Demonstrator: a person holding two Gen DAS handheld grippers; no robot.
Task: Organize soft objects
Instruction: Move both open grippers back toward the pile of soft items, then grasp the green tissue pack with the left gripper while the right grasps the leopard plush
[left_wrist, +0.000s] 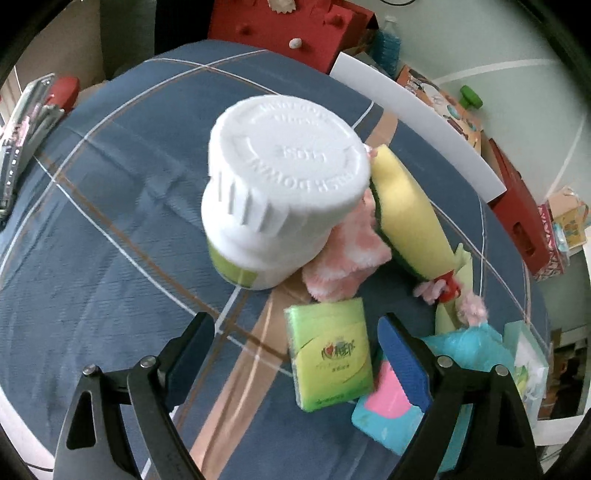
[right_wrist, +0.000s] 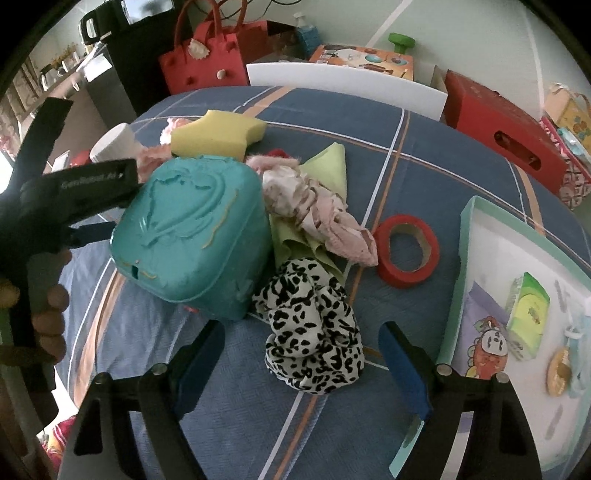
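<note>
My left gripper (left_wrist: 295, 332) is open and empty above a green tissue pack (left_wrist: 330, 356) lying on the blue plaid tablecloth (left_wrist: 110, 240). Behind it stand a white bottle (left_wrist: 280, 184), a pink fluffy cloth (left_wrist: 347, 258) and a yellow sponge (left_wrist: 410, 214). My right gripper (right_wrist: 301, 339) is open and empty just over a black-and-white leopard scrunchie (right_wrist: 310, 325). Beyond the scrunchie lie a pink rag (right_wrist: 317, 214) on a light green cloth (right_wrist: 328, 162) and the yellow sponge (right_wrist: 218, 136). The left gripper's body (right_wrist: 74, 188) shows at the left of the right wrist view.
A teal plastic box (right_wrist: 195, 236) stands left of the scrunchie. A red tape roll (right_wrist: 406, 251) lies to its right. A teal-rimmed tray (right_wrist: 469, 236) at the right holds a green tissue pack (right_wrist: 528, 310) and small items. Red bags and boxes sit behind the table.
</note>
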